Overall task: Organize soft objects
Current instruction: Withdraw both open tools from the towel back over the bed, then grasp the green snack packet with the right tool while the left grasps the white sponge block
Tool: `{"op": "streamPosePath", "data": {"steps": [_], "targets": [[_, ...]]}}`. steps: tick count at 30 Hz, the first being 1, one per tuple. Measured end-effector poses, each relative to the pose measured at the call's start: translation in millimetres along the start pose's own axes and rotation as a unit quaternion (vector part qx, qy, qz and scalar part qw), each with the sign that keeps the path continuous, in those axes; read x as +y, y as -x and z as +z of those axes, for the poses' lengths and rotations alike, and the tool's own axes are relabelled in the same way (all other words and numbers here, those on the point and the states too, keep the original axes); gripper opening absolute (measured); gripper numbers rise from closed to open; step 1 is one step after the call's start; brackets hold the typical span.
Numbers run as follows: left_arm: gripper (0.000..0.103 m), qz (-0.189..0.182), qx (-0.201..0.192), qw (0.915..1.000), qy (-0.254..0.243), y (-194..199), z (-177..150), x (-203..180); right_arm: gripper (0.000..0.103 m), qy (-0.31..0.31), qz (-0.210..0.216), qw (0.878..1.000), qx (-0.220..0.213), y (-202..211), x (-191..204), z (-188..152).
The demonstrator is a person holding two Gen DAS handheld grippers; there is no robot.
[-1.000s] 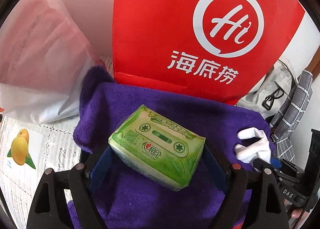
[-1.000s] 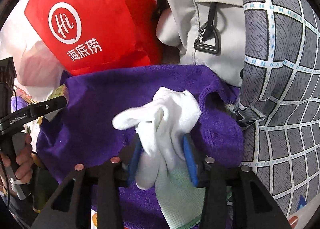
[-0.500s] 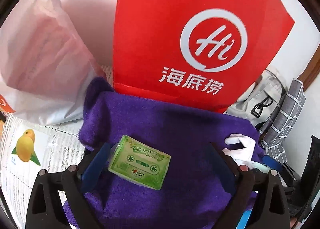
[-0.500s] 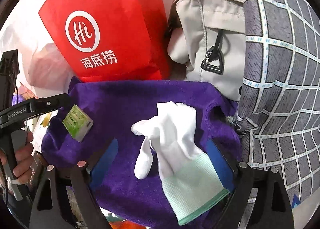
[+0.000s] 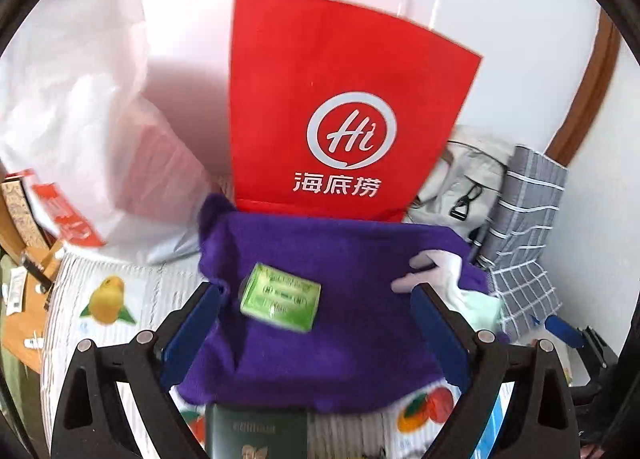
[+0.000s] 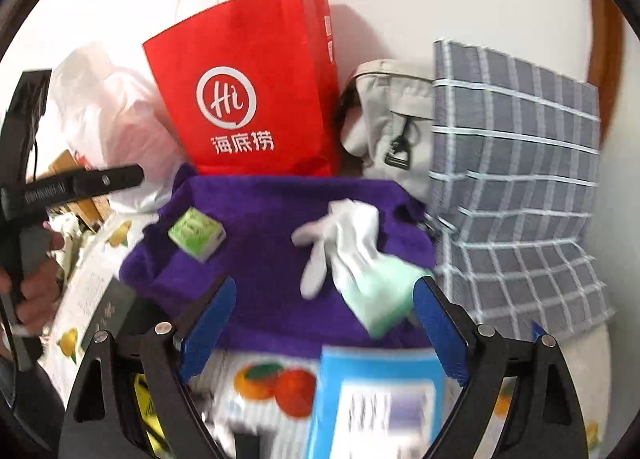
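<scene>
A purple towel (image 5: pixel 320 323) lay spread on the table, its far edge against the foot of a red paper bag (image 5: pixel 344 99). Toward the towel's right edge rested a white glove (image 6: pixel 352 247) with a pale green cuff, and near the left edge sat a green tissue pack (image 5: pixel 280 301) (cassette print on its face). The left gripper (image 5: pixel 316 323) stood with jaws wide apart over the towel's near edge, holding nothing, the pack lying free between its fingers. The right gripper (image 6: pixel 324 319) was equally spread and empty; whether its right finger touched the glove's cuff could not be told.
</scene>
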State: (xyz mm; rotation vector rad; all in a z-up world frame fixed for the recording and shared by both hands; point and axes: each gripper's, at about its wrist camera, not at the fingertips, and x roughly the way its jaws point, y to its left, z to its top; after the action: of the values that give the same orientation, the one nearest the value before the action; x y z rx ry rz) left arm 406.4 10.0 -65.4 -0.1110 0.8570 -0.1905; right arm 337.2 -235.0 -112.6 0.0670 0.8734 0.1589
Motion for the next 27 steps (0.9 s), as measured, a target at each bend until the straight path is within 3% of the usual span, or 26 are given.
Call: {"op": "streamPosePath", "data": {"steps": [2, 5, 9, 15, 21, 27], "targets": [[0.096, 0.009, -0.005, 0.9999, -0.003, 17.4, -13.8, -0.8, 0.090, -0.007, -0.016, 1.000, 0.006, 12.7, 1.7, -13.8], [0.096, 0.016, -0.004, 0.9999, 0.002, 43.7, -39.3, 1.8, 0.089, -0.024, 0.001, 0.999, 0.030, 30.1, -1.0, -38.6], [0.095, 0.026, -0.007, 0.9996, 0.005, 77.6, -77.3, 9.0, 0.089, 0.002, -0.014, 0.999, 0.034, 65.7, 2.3, -82.3], [0.096, 0.036, 0.000, 0.9990, 0.026, 107.8, -133.3, 12.7, 0.089, 0.000, 0.004, 0.999, 0.035, 100.3, -0.8, -142.6], [0.096, 0.040, 0.013, 0.9983, 0.039, 113.7, -185.1, 11.7, 0.088, 0.002, 0.014, 0.998, 0.064, 90.0, -2.5, -193.1], [0.095, 0.059, 0.041, 0.9961, 0.050, 110.3, -221.7, 16.9, 0.079, 0.022, 0.028, 0.996, 0.084, 69.2, 3.3, -213.1]]}}
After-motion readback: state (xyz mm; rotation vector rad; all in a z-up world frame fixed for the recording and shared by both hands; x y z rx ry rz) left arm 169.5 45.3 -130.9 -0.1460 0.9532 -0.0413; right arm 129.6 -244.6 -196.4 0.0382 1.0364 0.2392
